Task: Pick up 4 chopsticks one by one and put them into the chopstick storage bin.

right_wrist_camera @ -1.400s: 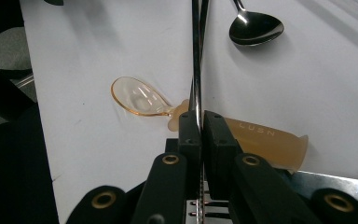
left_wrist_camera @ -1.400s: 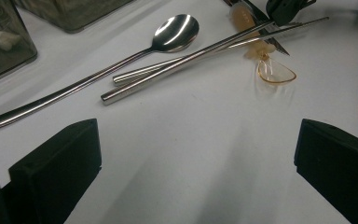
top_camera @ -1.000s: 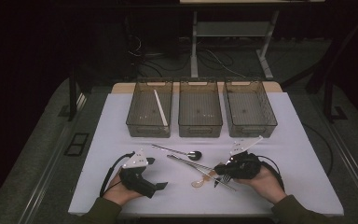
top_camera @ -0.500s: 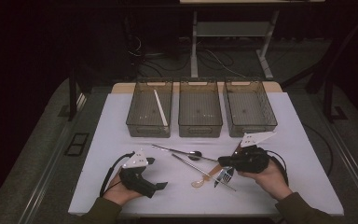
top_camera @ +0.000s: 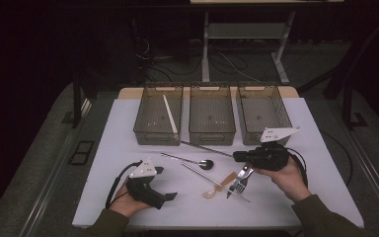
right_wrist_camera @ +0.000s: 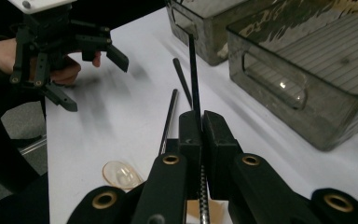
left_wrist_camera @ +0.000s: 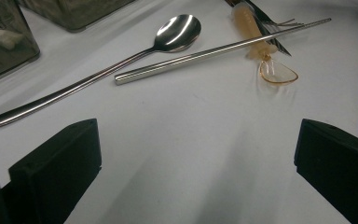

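- The left gripper (top_camera: 170, 196) rests low on the table in the person's left hand (top_camera: 128, 202), jaws spread wide apart with nothing between them.
- The right gripper (top_camera: 238, 156) is held above the table in the right hand (top_camera: 286, 175), pointing leftward, jaws pressed together on a thin metal rod.

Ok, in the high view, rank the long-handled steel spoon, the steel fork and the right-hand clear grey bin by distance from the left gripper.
1. Long-handled steel spoon, just ahead of the left gripper.
2. Steel fork, farther right.
3. Right-hand clear grey bin, back right.
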A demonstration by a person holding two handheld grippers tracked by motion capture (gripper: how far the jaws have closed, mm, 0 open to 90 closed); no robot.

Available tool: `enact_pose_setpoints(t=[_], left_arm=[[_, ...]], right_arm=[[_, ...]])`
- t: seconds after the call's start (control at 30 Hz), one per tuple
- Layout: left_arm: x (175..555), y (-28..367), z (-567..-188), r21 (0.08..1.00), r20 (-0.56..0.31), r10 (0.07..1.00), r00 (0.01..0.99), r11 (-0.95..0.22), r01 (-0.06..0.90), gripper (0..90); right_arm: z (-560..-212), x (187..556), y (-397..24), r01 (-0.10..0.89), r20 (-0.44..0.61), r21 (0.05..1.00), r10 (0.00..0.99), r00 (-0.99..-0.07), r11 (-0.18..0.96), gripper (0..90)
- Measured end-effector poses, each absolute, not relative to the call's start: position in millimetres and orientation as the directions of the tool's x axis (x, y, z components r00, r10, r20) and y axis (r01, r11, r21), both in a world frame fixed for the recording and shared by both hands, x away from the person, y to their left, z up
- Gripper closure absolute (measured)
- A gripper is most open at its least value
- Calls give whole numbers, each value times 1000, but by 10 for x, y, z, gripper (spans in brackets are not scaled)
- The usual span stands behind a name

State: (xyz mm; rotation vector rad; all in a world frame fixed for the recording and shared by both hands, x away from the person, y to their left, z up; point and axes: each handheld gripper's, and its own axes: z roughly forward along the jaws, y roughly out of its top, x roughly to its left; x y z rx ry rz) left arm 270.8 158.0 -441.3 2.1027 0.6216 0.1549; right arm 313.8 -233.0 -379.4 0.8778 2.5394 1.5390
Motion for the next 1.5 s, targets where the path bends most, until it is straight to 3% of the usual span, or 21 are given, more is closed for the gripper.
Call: enact_pose_setpoints(t=[0.73, 1.5], left_arm=[[2713, 1595, -4416, 808, -127, 494, 860, -451, 378, 0], [2713, 1603, -4414, 814, -145, 492, 859, -434, 386, 0]], right_arm=[[-3401, 3555, -2060, 396, 214, 874, 507, -835, 283, 866], [-3530, 4358, -1239, 474, 207, 823, 613, -763, 313, 865]])
